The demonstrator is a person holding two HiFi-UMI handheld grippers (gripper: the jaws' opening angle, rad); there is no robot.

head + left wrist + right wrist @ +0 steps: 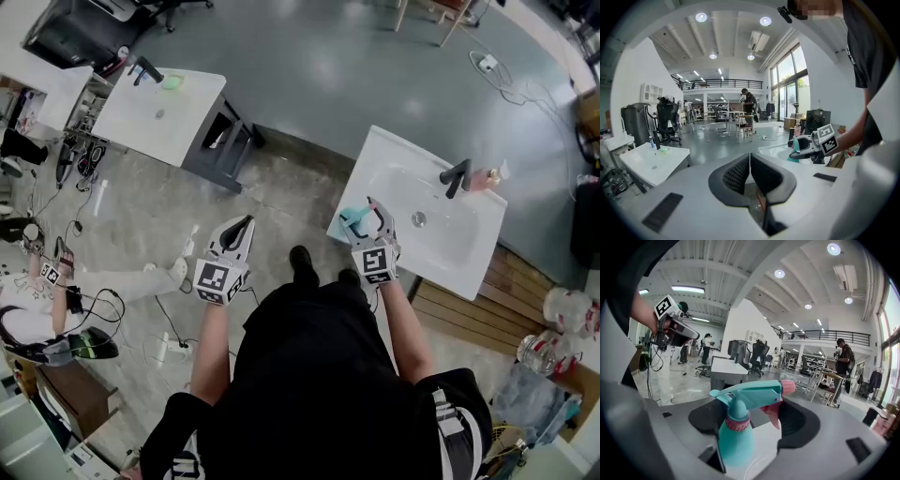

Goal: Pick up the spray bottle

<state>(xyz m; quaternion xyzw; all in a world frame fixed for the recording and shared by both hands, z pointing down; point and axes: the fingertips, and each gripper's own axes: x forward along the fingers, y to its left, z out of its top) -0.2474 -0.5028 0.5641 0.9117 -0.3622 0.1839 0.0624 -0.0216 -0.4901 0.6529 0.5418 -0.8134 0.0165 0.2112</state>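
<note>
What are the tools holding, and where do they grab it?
Nothing yet. The teal spray bottle stands between the right tool's open jaws, ungripped. The left tool is shut and empty.

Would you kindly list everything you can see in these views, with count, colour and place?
spray bottle: one, teal with pink trigger, at the near sink's edge
sinks: two, white; near sink in front of the person at right, far sink at upper left
faucets: two, black; near faucet, far faucet
small bottle: one, pinkish, beside the near faucet
sponge: one, green, by the far faucet
other person: one, white trousers, at left
left gripper: one, white, jaws together, empty
right gripper: one, white, jaws apart around the spray bottle
</note>
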